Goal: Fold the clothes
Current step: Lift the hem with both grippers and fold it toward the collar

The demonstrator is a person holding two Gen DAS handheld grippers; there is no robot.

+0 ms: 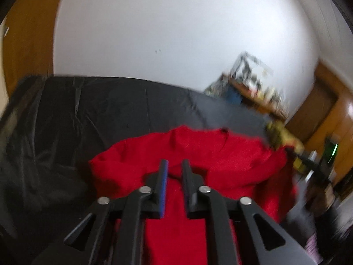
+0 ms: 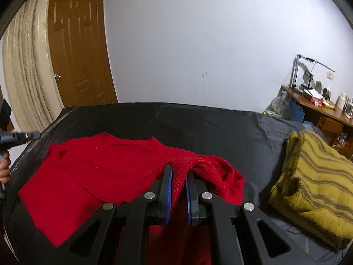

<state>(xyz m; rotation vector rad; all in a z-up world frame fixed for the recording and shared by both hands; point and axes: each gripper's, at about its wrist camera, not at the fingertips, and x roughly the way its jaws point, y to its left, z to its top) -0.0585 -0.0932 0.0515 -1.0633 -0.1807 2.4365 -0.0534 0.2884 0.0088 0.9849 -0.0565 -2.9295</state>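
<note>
Red sweater [image 2: 92, 172] spread flat on the black-covered surface [image 2: 198, 123], neckline toward the far wall. Right gripper [image 2: 179, 172] clamped on a raised ridge of the sweater's knit near its right edge. Left gripper [image 1: 174, 165] over the red fabric, jaws slightly parted, nothing pinched between them. Folded olive striped sweater [image 2: 313, 183] well to the right

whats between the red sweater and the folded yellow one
Right wrist view: only bare black sheet between red sweater and yellow striped sweater.
</note>
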